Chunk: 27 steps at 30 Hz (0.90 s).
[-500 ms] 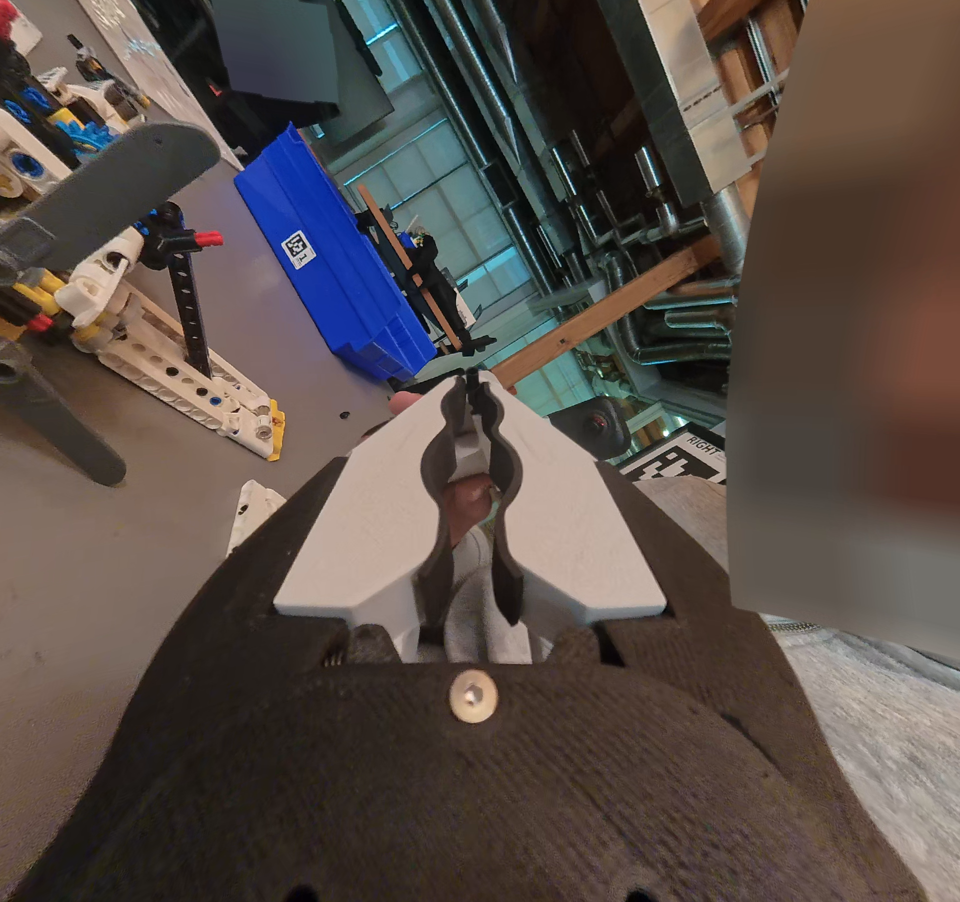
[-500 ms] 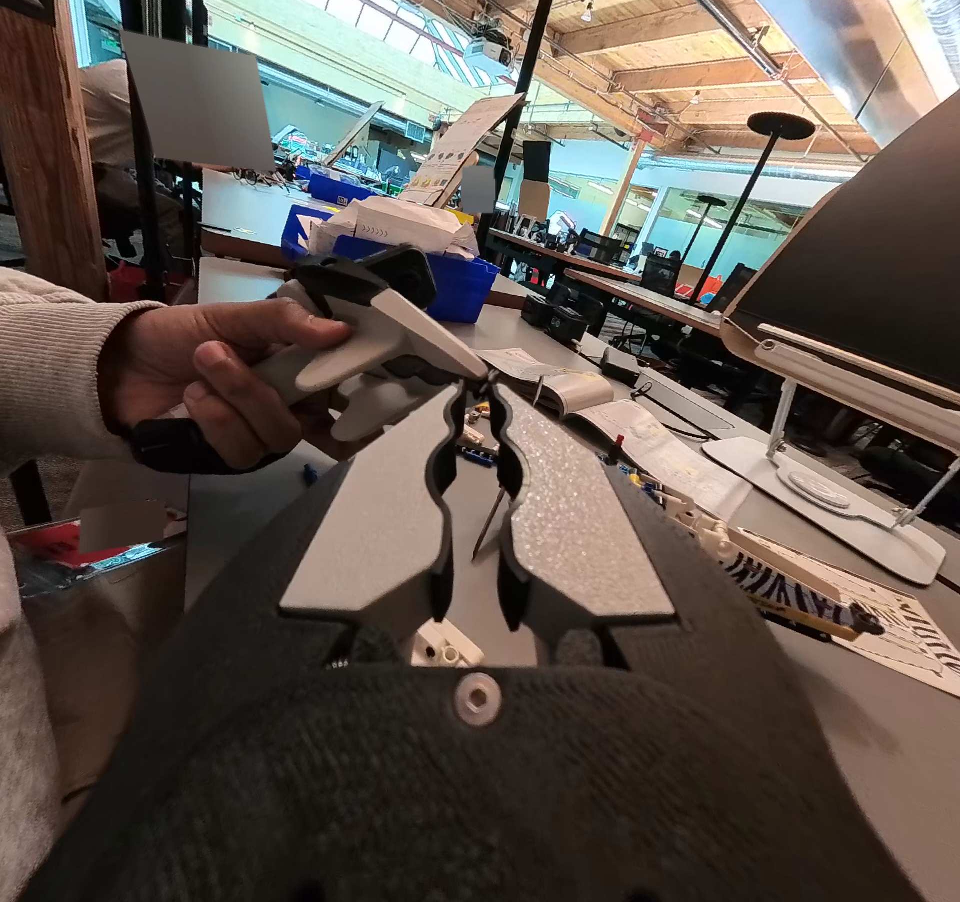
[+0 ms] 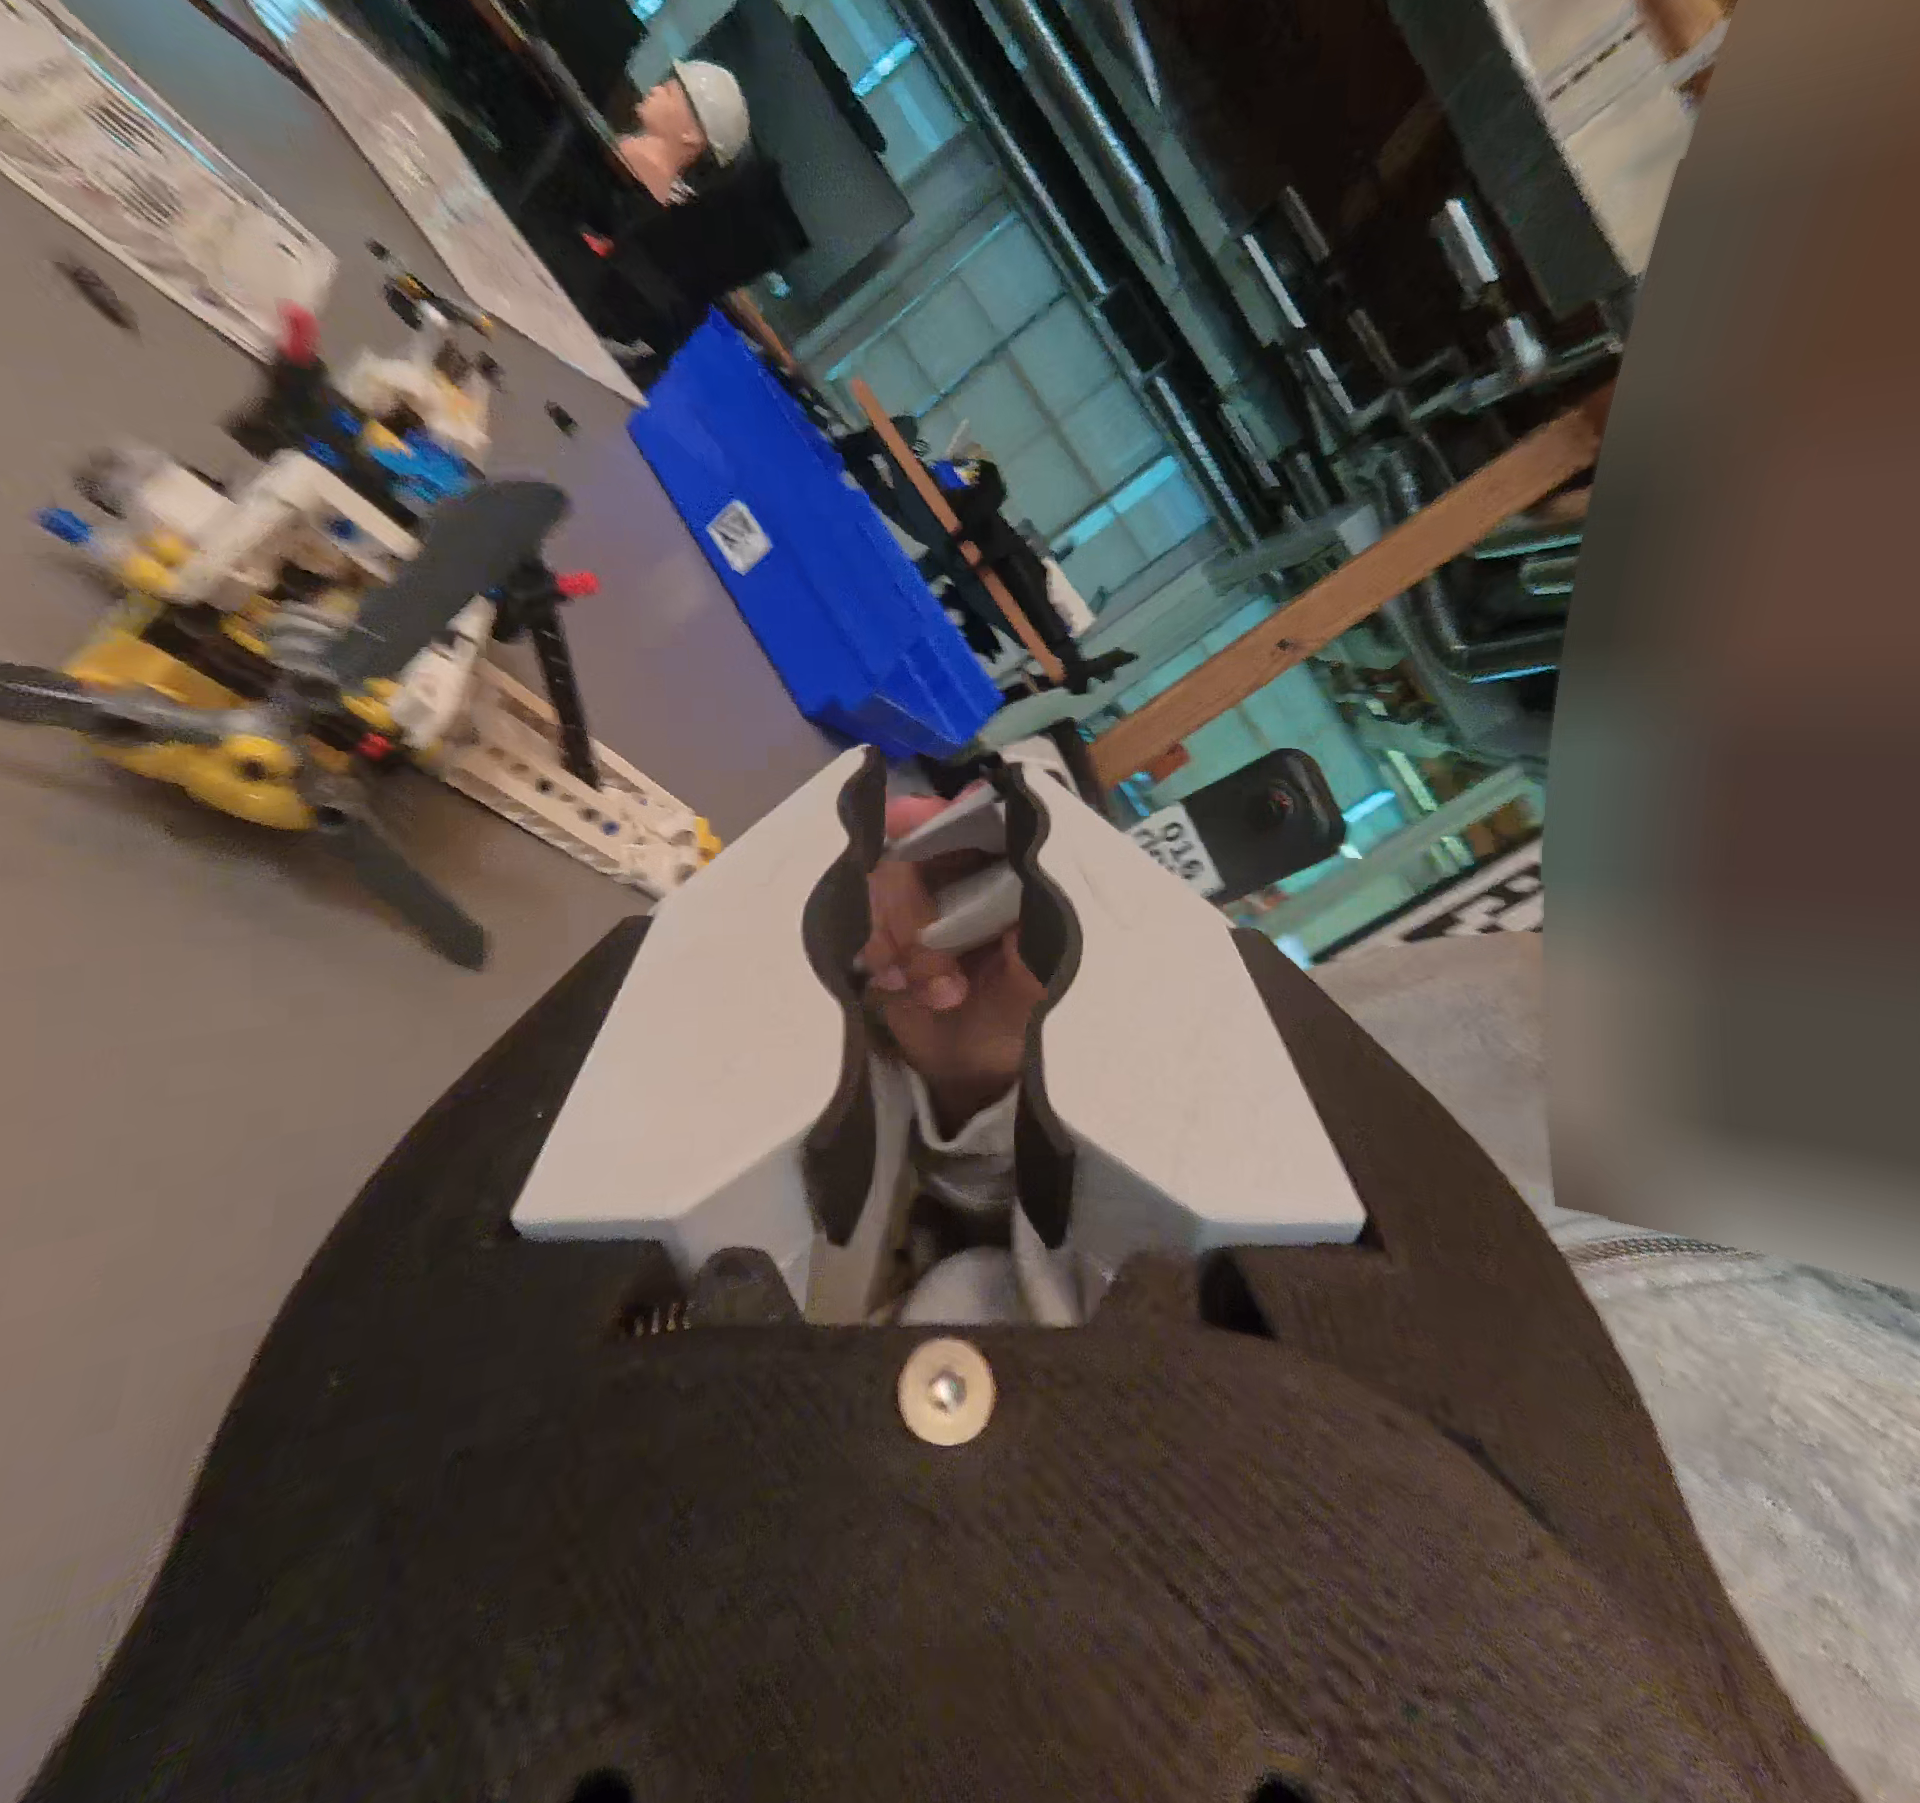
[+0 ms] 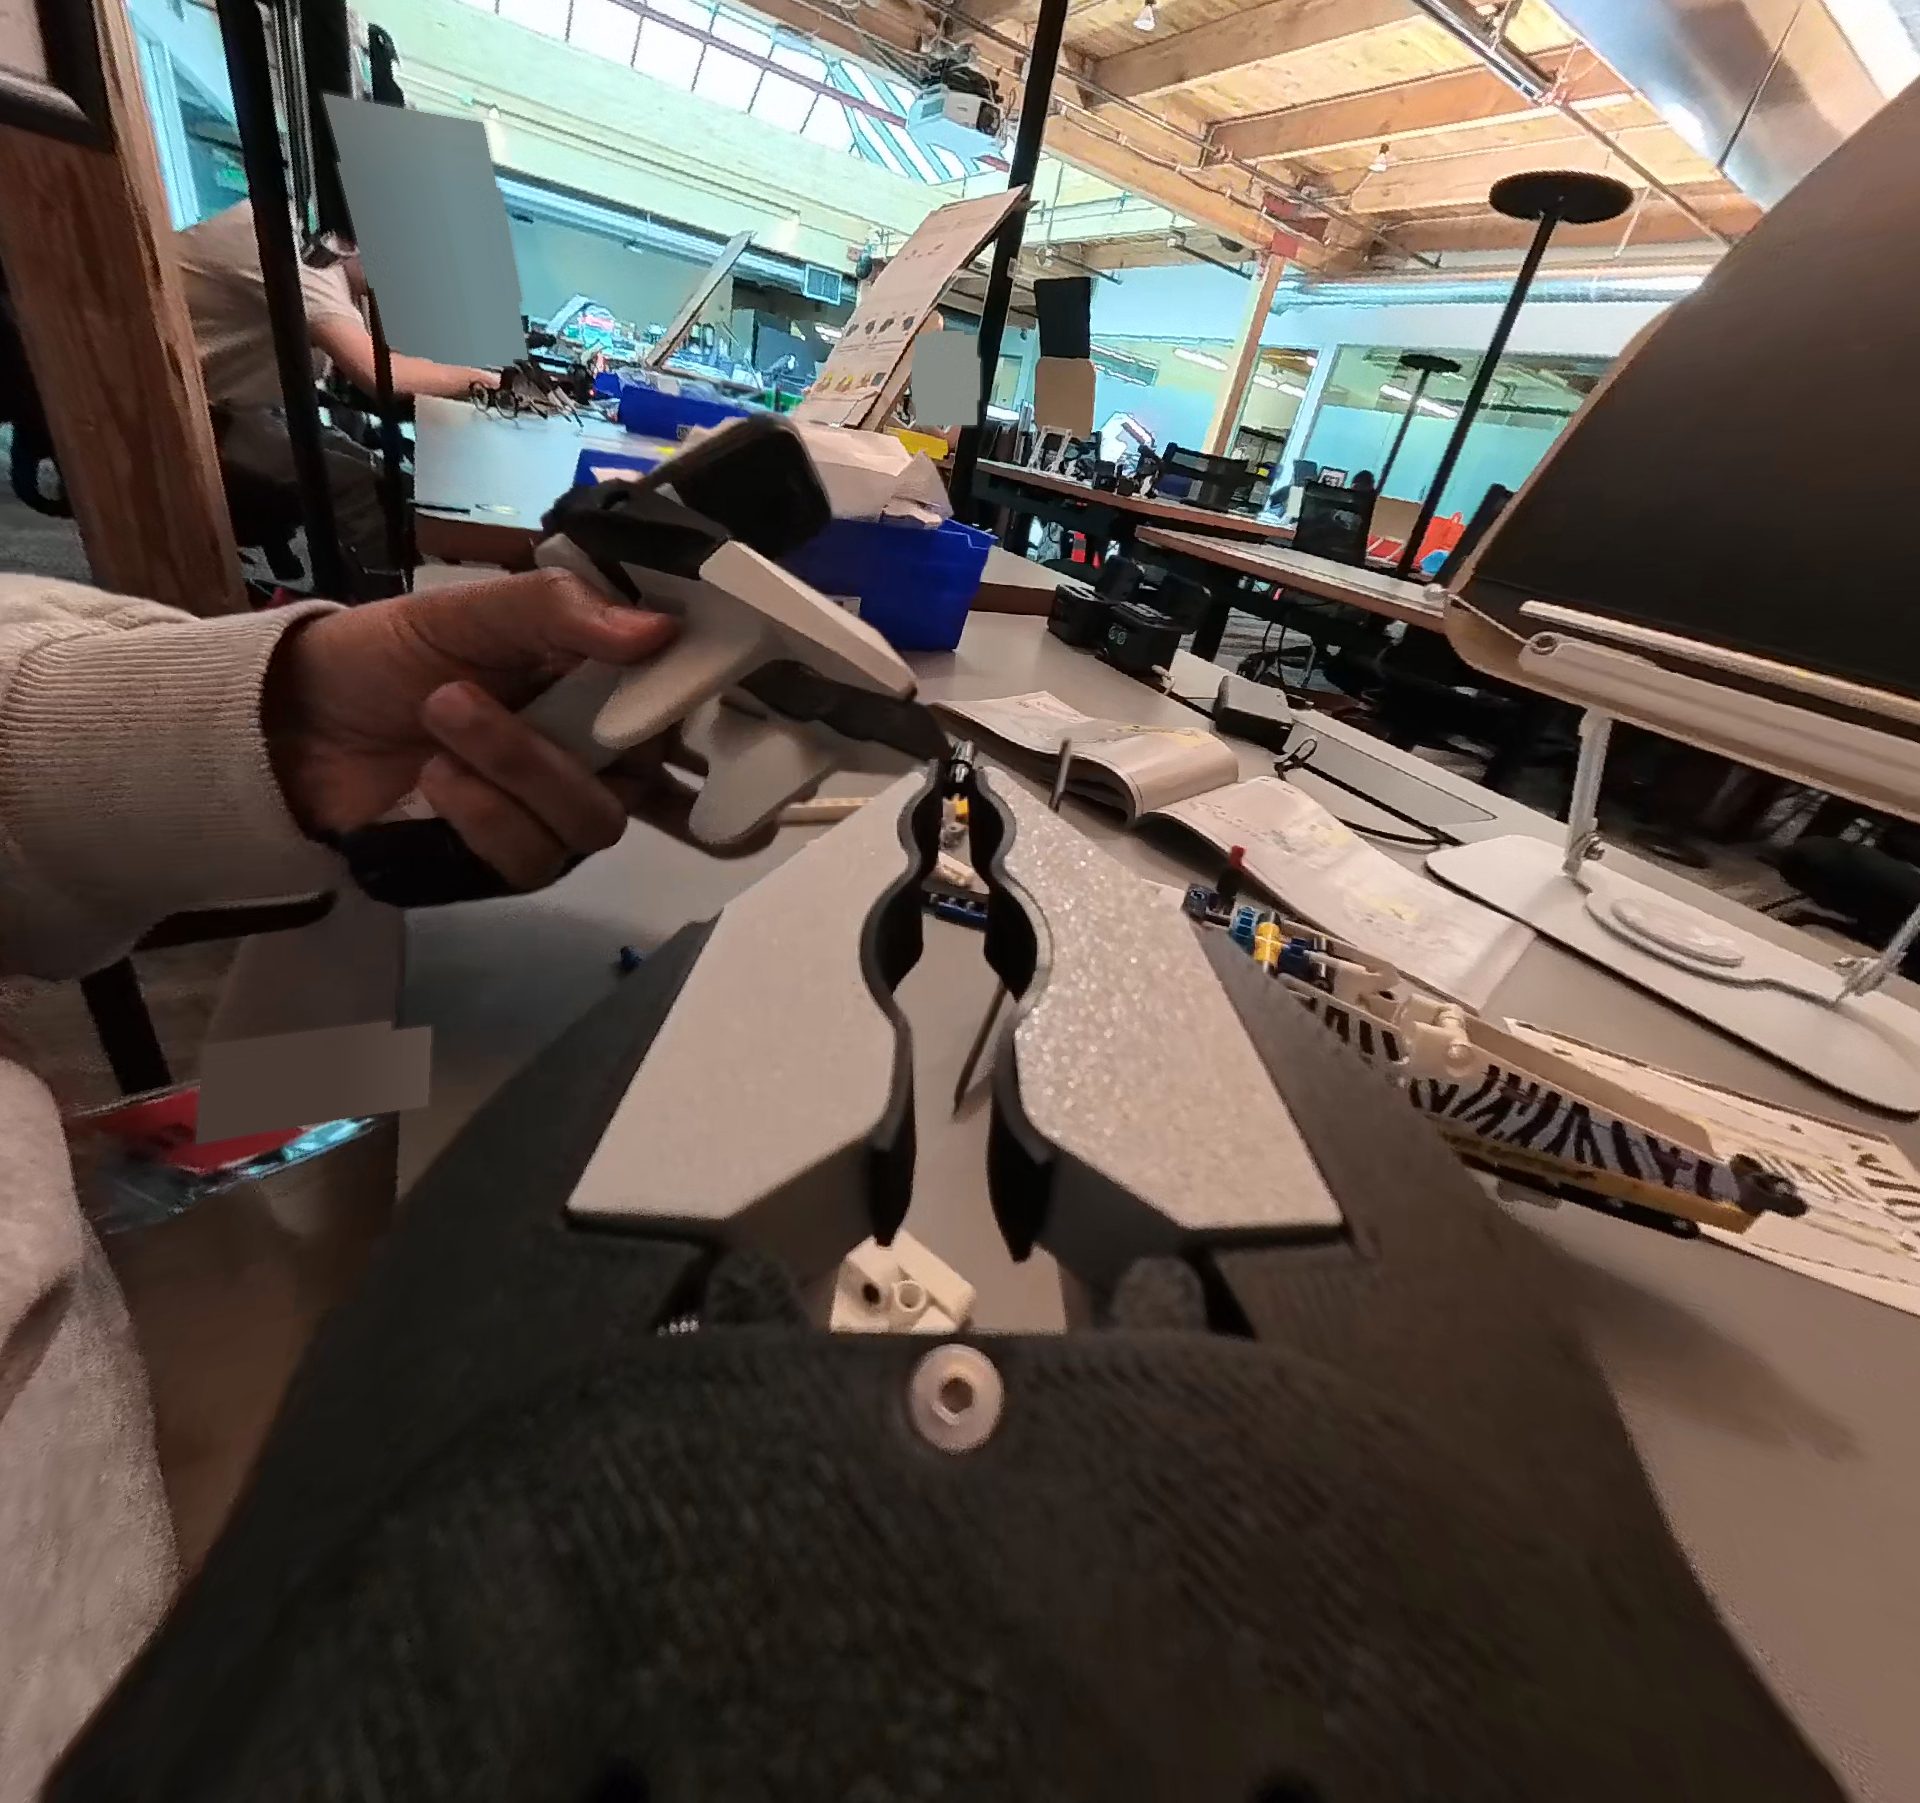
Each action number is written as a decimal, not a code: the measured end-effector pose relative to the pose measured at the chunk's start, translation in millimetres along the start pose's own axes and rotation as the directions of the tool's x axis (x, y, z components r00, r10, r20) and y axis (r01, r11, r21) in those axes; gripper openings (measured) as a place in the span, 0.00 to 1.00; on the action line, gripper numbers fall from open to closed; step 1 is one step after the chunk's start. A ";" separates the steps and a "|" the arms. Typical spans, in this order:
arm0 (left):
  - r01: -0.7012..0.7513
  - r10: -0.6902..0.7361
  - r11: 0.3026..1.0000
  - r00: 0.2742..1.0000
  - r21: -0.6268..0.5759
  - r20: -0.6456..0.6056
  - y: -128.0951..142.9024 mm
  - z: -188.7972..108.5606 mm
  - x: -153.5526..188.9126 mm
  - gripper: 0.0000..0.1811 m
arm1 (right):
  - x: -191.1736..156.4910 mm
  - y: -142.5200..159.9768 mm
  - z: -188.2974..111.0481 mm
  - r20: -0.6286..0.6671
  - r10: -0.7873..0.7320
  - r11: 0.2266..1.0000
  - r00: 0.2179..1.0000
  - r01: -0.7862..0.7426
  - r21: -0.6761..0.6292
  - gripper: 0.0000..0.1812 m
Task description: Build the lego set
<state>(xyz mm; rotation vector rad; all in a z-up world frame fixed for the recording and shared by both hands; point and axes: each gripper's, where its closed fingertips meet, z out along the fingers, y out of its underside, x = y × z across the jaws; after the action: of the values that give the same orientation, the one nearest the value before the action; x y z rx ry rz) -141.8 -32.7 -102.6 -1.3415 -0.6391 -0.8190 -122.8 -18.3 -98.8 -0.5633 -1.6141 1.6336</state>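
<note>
The left gripper (image 3: 935, 771) had been opened since the earlier frame: its jaws, before nearly closed at the tips, were now held apart by a clear gap, and nothing was gripped between them. Its view had also been swung, so that more of the model (image 3: 312, 631) was seen, though blurred.

The right gripper (image 4: 953, 785) was closed almost fully, and a small black piece (image 4: 954, 768) seemed to be pinched at its very tips. The dark tips of the left gripper were seen just above this piece, very near to it; whether they touched it could not be told.

The model, made of yellow, white, blue and black parts with grey blades, was standing on the table (image 3: 156, 1026), to the left of the left gripper and well apart from it. In the right wrist view its striped part (image 4: 1507, 1099) was seen to the right of the right gripper, also not touched. A white piece (image 4: 899, 1296) was lying on the table under the right gripper.

A blue bin (image 3: 810, 558) was placed on the table beyond the left gripper; its inside was not visible. In the right wrist view a far bin (image 4: 894, 579), also blue, was filled with white packets (image 4: 873, 475). Whether both were the same bin could not be told.
</note>
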 end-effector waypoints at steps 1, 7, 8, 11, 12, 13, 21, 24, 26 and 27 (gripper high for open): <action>-0.039 0.038 0.999 0.998 0.014 0.048 -7.7 -7.4 -5.2 0.11 | 0.9 -0.2 -0.4 0.002 0.014 1.000 1.000 -0.014 0.003 0.01; -0.318 0.290 0.946 0.744 -0.063 0.602 -60.8 -84.9 -86.4 0.09 | 1.8 0.3 0.5 0.006 0.033 0.999 0.999 -0.033 0.005 0.01; -0.339 0.323 0.934 0.666 -0.113 0.672 -66.9 -99.3 -101.3 0.09 | 1.6 0.6 0.9 0.006 0.030 1.000 1.000 -0.030 0.003 0.01; -0.343 0.450 0.884 0.434 -0.318 0.781 -72.9 -130.6 -140.0 0.09 | 1.5 1.5 1.5 0.005 0.026 1.000 1.000 -0.026 -0.002 0.01; -0.333 0.496 0.860 0.376 -0.386 0.782 -72.3 -135.4 -149.4 0.09 | 1.8 1.7 1.6 0.004 0.027 1.000 1.000 -0.027 -0.003 0.01; -0.318 0.528 0.844 0.354 -0.432 0.772 -70.8 -135.4 -154.2 0.09 | 2.0 1.8 1.7 0.004 0.028 1.000 1.000 -0.028 -0.003 0.01; -0.341 0.630 0.775 0.354 -0.532 0.692 -72.0 -110.5 -154.1 0.05 | 2.6 2.6 2.2 0.002 0.024 1.000 1.000 -0.024 -0.007 0.01; -0.262 0.629 0.778 0.330 -0.571 0.704 -68.0 -115.9 -166.0 0.04 | 2.0 3.0 2.6 0.004 0.019 1.000 1.000 -0.019 -0.009 0.01; -0.234 0.618 0.786 0.328 -0.572 0.714 -67.5 -117.7 -171.1 0.06 | 2.1 2.9 2.5 0.004 0.018 1.000 1.000 -0.018 -0.009 0.01; -0.233 0.608 0.794 0.331 -0.561 0.722 -68.9 -117.6 -171.2 0.05 | 2.1 2.9 2.4 0.003 0.018 1.000 1.000 -0.018 -0.008 0.01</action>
<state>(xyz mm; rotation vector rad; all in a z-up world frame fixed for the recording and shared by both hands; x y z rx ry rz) -303.5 -126.7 -216.2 -2.1905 -0.8787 0.3607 -126.6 -18.0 -101.0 -0.5816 -1.6236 1.6427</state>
